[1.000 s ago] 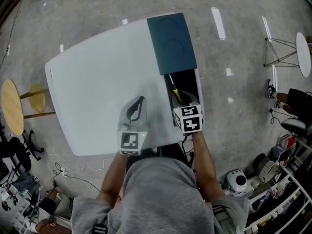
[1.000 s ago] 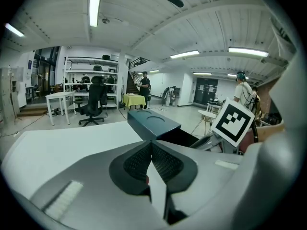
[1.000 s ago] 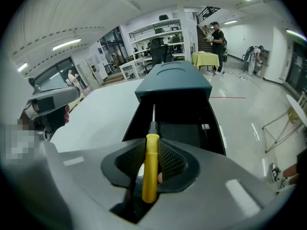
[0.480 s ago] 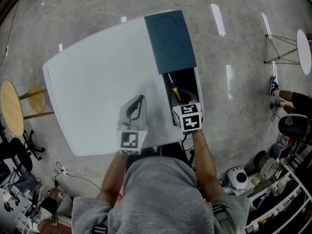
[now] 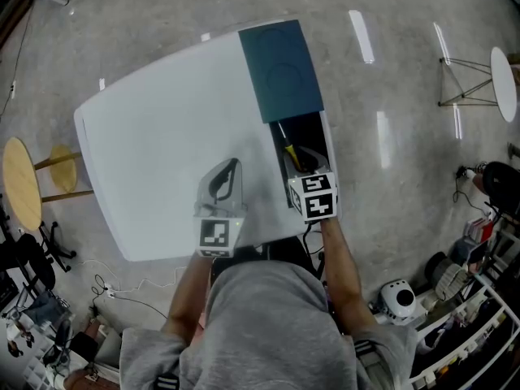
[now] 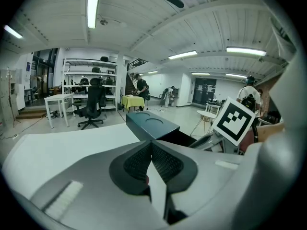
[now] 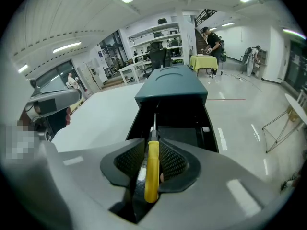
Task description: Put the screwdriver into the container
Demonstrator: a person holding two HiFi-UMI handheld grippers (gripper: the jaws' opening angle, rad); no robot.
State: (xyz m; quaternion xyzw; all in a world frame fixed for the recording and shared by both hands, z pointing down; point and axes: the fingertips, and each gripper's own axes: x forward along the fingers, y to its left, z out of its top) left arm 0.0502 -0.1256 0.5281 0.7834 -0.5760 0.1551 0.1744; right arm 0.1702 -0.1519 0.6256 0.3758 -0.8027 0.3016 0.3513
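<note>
1. Two grippers noted, head view: left gripper [image 5: 232,166] over the table [image 5: 154,128], right gripper [image 5: 301,167] above the open container [image 5: 328,140] at its 3 o'clock; screwdriver [image 5: 289,151] points to 11 o'clock, tip inside
2. Left gripper view: jaws together, nothing held
3. Right gripper view: jaws have just been opening; the slim yellow handle lies loose between the pads [image 7: 128,161], steel shaft reaching to 12 o'clock into the dark box; release judged under way

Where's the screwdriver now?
Head view, right side: screwdriver between the right gripper's jaws, which have just been opening, shaft inside the open container.
</note>
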